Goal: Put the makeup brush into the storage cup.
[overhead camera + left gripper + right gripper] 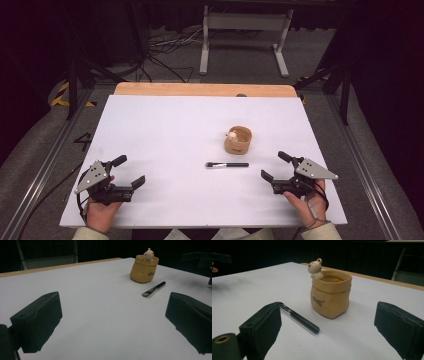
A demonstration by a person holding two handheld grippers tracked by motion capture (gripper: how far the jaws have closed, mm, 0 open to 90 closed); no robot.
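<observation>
Just in front of the bear pot (238,140) the makeup brush (227,164) lay crosswise, handle toward your right gripper (273,165), nearer, gaping and empty like your left gripper (129,171)

Table top (165,135): matt white sheet, smooth, over a light wood board (200,89) showing at the far edge. Pot (331,293): tan, glazed ceramic look, shaped like a rolled-down sack, soft sheen; cream bear figure (315,268) on its rim, smooth. Brush (300,319): glossy black handle, shiny metal ferrule. Gripper pads (40,320): matt black, slightly textured plastic or rubber.
</observation>
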